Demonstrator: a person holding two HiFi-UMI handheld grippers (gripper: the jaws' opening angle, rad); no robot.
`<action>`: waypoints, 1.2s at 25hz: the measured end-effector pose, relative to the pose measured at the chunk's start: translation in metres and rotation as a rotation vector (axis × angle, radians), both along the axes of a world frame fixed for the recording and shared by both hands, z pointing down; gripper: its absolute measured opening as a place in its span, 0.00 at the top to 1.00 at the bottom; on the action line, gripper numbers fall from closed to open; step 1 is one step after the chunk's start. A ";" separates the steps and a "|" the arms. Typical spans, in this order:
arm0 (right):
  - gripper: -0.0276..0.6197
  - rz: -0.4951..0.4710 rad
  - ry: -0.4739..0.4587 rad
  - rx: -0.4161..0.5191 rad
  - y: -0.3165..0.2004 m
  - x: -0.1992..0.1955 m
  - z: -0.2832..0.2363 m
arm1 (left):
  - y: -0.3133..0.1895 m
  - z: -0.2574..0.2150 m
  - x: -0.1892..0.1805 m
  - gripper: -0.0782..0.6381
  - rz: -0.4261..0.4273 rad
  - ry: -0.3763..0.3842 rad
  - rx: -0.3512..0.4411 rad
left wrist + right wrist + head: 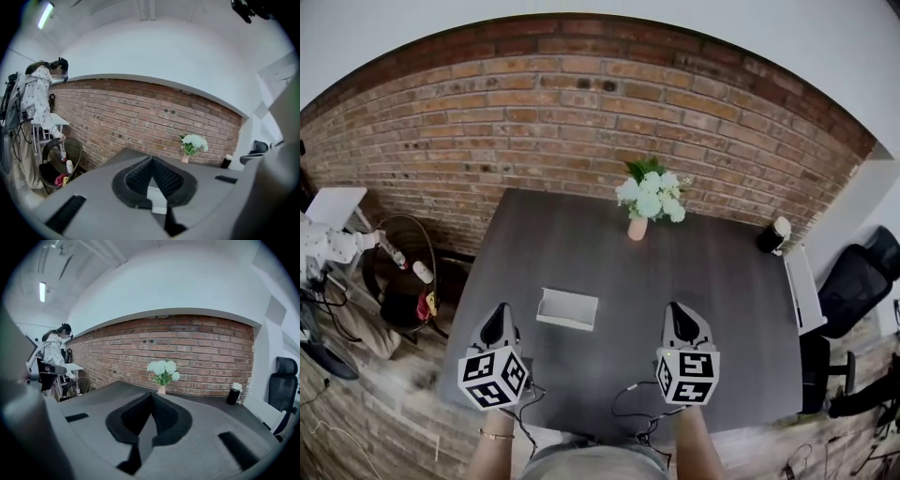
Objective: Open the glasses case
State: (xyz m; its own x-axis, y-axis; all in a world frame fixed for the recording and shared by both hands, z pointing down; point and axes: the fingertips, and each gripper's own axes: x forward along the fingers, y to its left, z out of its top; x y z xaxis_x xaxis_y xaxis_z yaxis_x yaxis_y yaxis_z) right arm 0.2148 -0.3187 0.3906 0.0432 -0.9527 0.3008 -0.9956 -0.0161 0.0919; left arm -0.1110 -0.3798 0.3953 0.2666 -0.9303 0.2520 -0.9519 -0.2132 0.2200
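I can read no word, number or brand mark anywhere. The cube on my left gripper point(496, 323), near me on the left, and the cube on my right gripper point(680, 323), near me on the right, bear only black-and-white square patterns, not letters or digits. The white case point(567, 309) lying between them, a little farther off, shows no print that I can make out. The dark can point(774, 235) at the far right is too small for me to tell whether it bears a label.
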 end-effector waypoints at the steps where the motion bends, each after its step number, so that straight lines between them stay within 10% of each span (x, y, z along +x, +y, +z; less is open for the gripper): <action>1: 0.95 0.017 -0.005 0.011 0.002 0.007 -0.004 | -0.005 -0.009 0.001 0.90 0.003 0.002 0.020; 30: 0.95 0.146 -0.107 0.032 0.015 0.065 -0.014 | -0.031 -0.022 -0.002 0.90 0.005 -0.016 0.038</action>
